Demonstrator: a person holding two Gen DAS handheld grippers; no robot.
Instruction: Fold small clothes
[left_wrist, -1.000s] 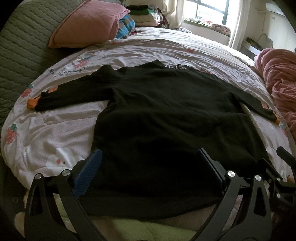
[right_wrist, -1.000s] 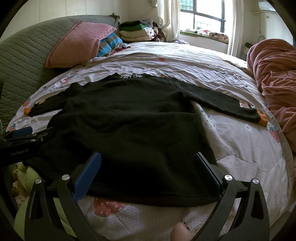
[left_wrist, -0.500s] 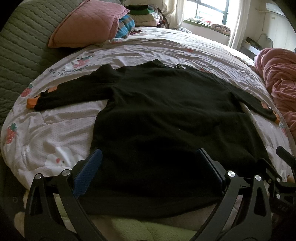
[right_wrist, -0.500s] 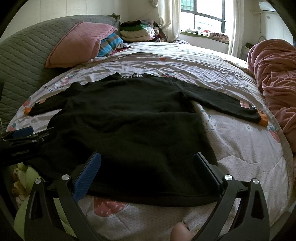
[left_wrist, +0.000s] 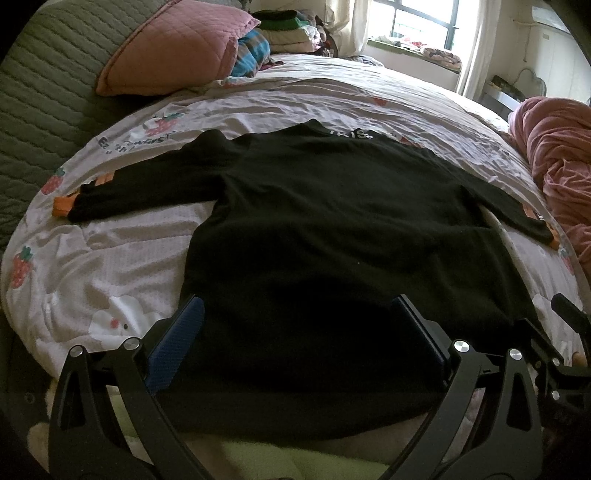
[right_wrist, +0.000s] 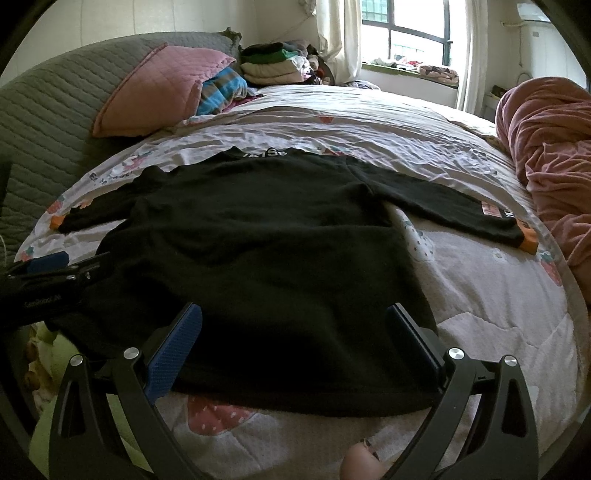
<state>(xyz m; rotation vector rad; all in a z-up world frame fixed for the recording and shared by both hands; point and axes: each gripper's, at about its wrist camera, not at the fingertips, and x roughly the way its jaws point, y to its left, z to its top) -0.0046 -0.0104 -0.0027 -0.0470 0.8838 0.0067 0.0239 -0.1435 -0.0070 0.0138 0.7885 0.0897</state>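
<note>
Left wrist view: the left tongs (left_wrist: 301, 325) stand wide, holding nothing, their blue-padded fingers (left_wrist: 176, 347) poised over the near hem of a black long-sleeved top (left_wrist: 332, 236). In the right wrist view, the right tongs (right_wrist: 295, 332) are likewise spread wide and empty above the same hem, nearer its right corner; the left tongs show there at the frame's left edge (right_wrist: 48, 273).

The top lies flat on the bed (right_wrist: 498, 317), collar away from the cameras, both sleeves stretched out to the sides, each ending in an orange cuff (right_wrist: 528, 242). Under it is a pale quilt printed with strawberries.

Beyond the collar, a pink pillow (left_wrist: 173, 48) leans on the grey-green quilted headboard (left_wrist: 40, 96), with a pile of folded clothes (right_wrist: 277, 64) beside it. A rumpled pink blanket (right_wrist: 550, 147) is heaped along the bed's right side.
</note>
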